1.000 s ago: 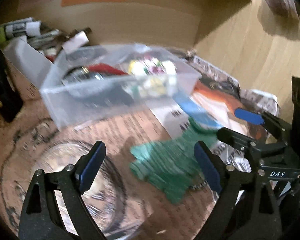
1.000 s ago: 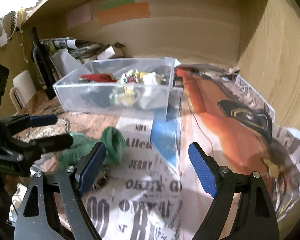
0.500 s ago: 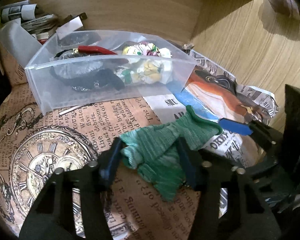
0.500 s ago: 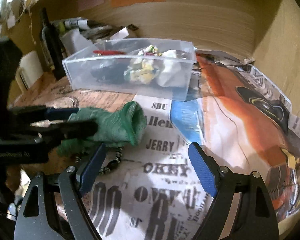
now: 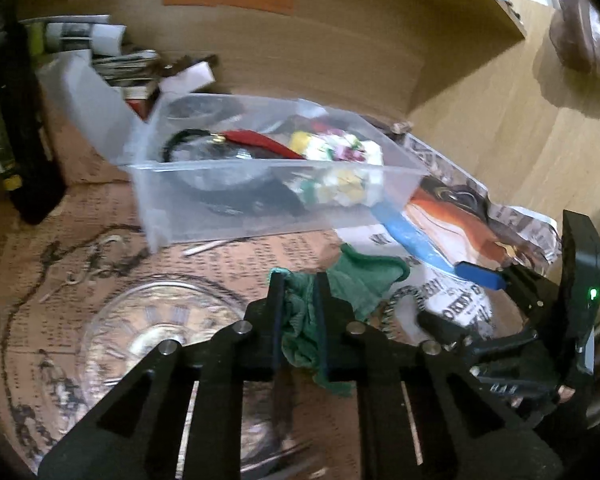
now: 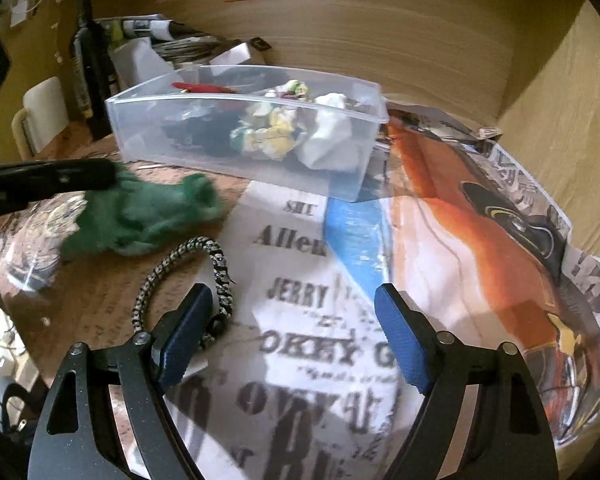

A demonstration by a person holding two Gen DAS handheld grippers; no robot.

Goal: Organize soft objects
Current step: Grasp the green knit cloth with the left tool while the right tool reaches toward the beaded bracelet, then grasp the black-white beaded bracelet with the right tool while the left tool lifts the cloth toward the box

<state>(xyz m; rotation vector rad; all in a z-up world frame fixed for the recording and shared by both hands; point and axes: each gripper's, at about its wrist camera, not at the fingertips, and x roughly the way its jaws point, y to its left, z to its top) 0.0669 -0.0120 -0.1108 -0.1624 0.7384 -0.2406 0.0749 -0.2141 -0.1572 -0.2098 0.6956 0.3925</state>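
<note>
My left gripper (image 5: 298, 292) is shut on a green knitted cloth (image 5: 364, 276), lifted slightly above the table; it also shows in the right wrist view (image 6: 148, 216), hanging from the left gripper's fingers (image 6: 60, 178). A clear plastic bin (image 5: 260, 216) behind it holds a floral fabric bundle (image 5: 336, 168), a red item and dark things; the bin also appears in the right wrist view (image 6: 236, 148). My right gripper (image 6: 296, 320) is open and empty over the newspaper, next to a black-and-white braided cord (image 6: 216, 264).
Newspaper with an orange picture (image 6: 460, 220) covers the right side of the table. A dark bottle (image 6: 88, 60) and stacked papers (image 6: 172, 36) stand at the back left. Wooden walls (image 6: 560, 120) close the back and right. A clock-print covering (image 5: 152, 328) lies front left.
My left gripper has closed on the green cloth and lifted it, uncovering the braided cord. My right gripper stayed open and moved slightly forward.
</note>
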